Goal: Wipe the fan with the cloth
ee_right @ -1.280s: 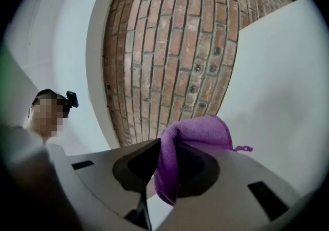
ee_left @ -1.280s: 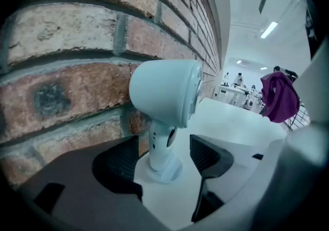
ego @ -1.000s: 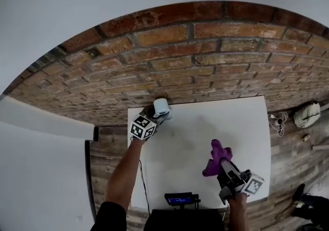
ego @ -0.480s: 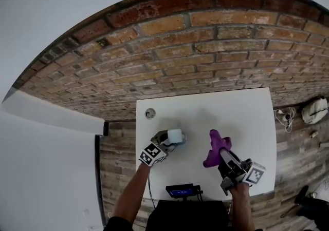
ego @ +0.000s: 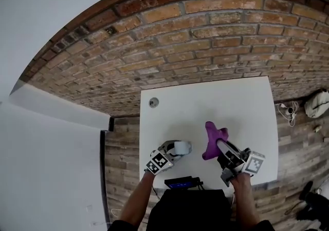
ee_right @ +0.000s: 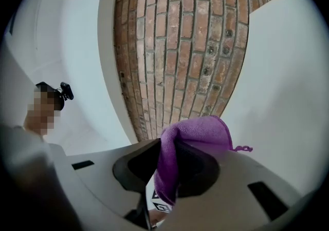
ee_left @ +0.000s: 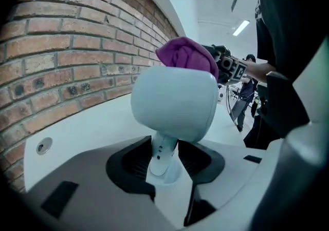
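**Fan held by just its skinny stem**

Head view: the white fan (ego: 183, 148) is clamped in the left gripper (ego: 174, 150) at lower centre. The purple cloth (ego: 213, 139) is pinched in the right gripper (ego: 227, 154) just beside it.

Left gripper view: only the thin stem (ee_left: 162, 153) is squeezed, so the fan could probably twist loose under a hard wipe.

Right gripper view: the cloth is bunched between closed jaws.

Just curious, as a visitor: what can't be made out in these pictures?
- fan blades: left gripper view shows only smooth housing; head view too small.
- cloth lower end: right gripper view, hidden between the fingers.
- round thing on table: head view, too small.
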The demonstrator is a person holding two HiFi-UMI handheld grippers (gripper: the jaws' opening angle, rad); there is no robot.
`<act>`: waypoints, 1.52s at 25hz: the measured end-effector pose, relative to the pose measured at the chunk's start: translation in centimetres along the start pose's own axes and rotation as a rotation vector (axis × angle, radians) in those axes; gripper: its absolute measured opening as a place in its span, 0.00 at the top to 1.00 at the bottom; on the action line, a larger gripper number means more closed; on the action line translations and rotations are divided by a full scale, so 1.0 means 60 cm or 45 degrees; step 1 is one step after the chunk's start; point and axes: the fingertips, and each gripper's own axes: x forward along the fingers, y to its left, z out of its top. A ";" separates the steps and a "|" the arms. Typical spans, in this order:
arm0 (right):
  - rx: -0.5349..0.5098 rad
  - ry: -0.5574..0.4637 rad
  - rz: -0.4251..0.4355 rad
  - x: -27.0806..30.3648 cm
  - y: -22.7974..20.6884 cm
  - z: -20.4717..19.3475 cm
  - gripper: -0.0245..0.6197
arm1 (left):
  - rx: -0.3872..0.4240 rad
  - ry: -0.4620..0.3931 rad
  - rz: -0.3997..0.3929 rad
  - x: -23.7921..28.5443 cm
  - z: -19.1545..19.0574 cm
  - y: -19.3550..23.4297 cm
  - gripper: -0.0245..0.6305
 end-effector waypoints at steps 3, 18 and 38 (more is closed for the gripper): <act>-0.042 0.012 -0.019 -0.009 0.015 -0.016 0.85 | 0.004 0.005 -0.013 -0.003 -0.010 -0.030 0.70; -0.271 0.073 -0.389 -0.068 0.037 -0.161 0.85 | -0.298 -0.372 0.173 -0.175 0.053 -0.017 0.72; -0.623 0.428 -0.438 0.086 -0.063 -0.214 0.85 | -0.019 0.123 0.191 -0.125 0.108 -0.070 0.96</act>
